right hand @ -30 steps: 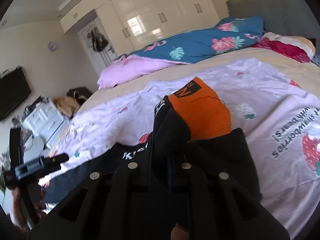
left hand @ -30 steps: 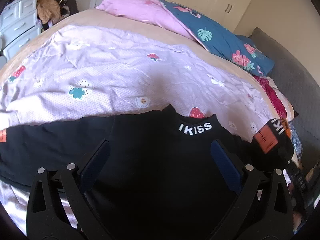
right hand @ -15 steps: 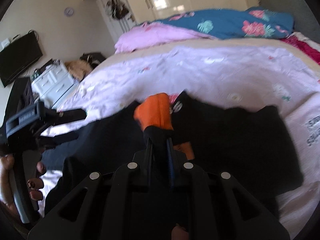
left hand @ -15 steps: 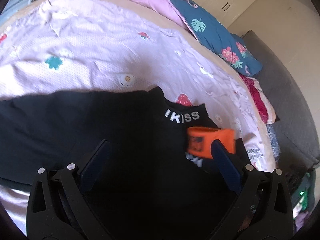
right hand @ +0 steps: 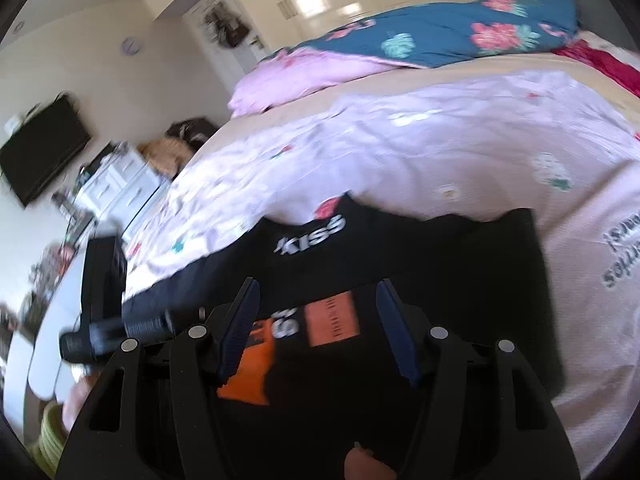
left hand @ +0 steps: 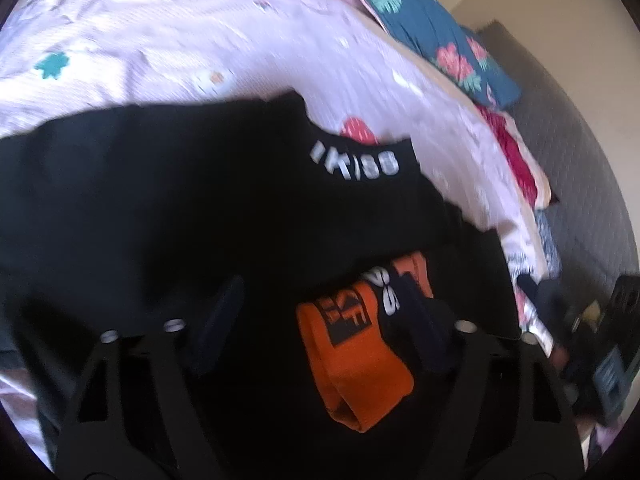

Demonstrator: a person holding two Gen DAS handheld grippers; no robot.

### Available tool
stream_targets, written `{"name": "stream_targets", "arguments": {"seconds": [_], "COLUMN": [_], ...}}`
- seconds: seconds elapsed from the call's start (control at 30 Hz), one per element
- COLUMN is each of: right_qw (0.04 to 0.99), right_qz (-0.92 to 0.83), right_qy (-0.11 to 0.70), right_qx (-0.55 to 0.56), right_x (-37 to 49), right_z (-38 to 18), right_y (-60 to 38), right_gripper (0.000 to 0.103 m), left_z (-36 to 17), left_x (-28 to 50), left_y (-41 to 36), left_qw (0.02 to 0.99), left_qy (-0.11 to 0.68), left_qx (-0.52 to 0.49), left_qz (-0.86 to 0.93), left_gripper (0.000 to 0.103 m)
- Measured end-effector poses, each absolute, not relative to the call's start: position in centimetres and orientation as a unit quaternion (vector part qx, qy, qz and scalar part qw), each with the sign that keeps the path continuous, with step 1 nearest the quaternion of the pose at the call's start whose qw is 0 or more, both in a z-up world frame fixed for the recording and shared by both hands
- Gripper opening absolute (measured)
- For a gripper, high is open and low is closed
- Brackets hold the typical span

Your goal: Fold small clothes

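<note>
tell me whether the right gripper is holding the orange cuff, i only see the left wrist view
Observer: No. The right gripper is open, and the orange cuff lies loose on the black top under its spread fingers.
Operator: ok, what's off the bed on my left
Observer: A white drawer unit stands beside the bed there.
Operator: anything above it
Observer: A dark screen hangs on the wall.

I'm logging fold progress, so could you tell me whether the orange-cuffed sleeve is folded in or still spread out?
Folded in: the orange cuff lies on the black top below its lettered collar, with both grippers open.
</note>
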State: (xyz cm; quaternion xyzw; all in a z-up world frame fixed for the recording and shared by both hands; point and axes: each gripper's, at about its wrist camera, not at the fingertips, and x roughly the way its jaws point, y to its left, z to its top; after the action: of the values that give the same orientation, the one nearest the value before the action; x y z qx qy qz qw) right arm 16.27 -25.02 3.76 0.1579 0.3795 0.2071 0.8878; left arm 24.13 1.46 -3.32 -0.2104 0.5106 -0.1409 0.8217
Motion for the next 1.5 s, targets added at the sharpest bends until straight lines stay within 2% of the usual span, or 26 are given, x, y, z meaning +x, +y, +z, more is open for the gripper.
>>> {"name": "stream_targets", "arguments": {"seconds": [0.03, 0.07, 0.23, 0.27, 0.33, 0.37, 0.43, 0.57, 0.87, 1.03, 1.2, 1.5], "right_qw": [0.888, 0.889, 0.897, 0.898, 0.9, 0.901, 0.904, 0.91, 0.91, 0.911, 0.912, 0.913], "right_qz": [0.202, 0.195, 0.158, 0.152, 0.144, 0.139, 0.128, 0.091, 0.048, 0.05, 0.056, 0.08], "right_qy": [0.379, 0.378, 0.37, 0.369, 0.365, 0.363, 0.359, 0.351, 0.339, 0.341, 0.343, 0.353], "right_qx": [0.164, 0.171, 0.184, 0.185, 0.187, 0.19, 0.193, 0.202, 0.235, 0.228, 0.218, 0.188], "right_x": [16.5, 16.6, 16.8, 16.9, 16.9, 16.9, 17.0, 17.0, 16.6, 16.7, 16.9, 17.1], "right_z": [3.8, 3.8, 3.9, 3.9, 3.9, 4.0, 4.0, 4.1, 3.9, 3.9, 4.0, 4.0], "right_y": [-25.5, -26.1, -28.3, -28.7, -29.2, -29.6, -30.3, -32.4, -36.2, -35.9, -35.0, -32.9], "right_gripper": [0.06, 0.06, 0.06, 0.06, 0.06, 0.06, 0.06, 0.06, 0.06, 0.06, 0.06, 0.06], "left_z": [-3.6, -3.9, -4.4, -4.4, -4.5, -4.5, -4.1, -1.9, 6.0, 8.2, 8.6, 5.6], "left_x": [24.1, 24.0, 23.4, 23.4, 23.3, 23.3, 23.1, 22.3, 19.7, 18.8, 17.9, 18.3], "left_y": [0.9, 0.5, -1.8, -2.1, -2.5, -2.6, -3.0, -3.6, -1.3, -0.1, 2.1, 4.8], "left_qw": [0.819, 0.818, 0.828, 0.831, 0.831, 0.83, 0.828, 0.846, 0.875, 0.885, 0.889, 0.877], "left_qy": [0.516, 0.519, 0.517, 0.513, 0.507, 0.506, 0.501, 0.469, 0.38, 0.355, 0.354, 0.398], "left_qx": [-0.204, -0.197, -0.158, -0.154, -0.158, -0.159, -0.159, -0.137, -0.169, -0.177, -0.184, -0.198], "left_qz": [-0.145, -0.148, -0.15, -0.151, -0.167, -0.175, -0.196, -0.212, -0.247, -0.245, -0.223, -0.181], "left_gripper": [0.057, 0.055, 0.053, 0.041, 0.029, 0.017, 0.012, 0.011, 0.01, 0.01, 0.01, 0.01]}}
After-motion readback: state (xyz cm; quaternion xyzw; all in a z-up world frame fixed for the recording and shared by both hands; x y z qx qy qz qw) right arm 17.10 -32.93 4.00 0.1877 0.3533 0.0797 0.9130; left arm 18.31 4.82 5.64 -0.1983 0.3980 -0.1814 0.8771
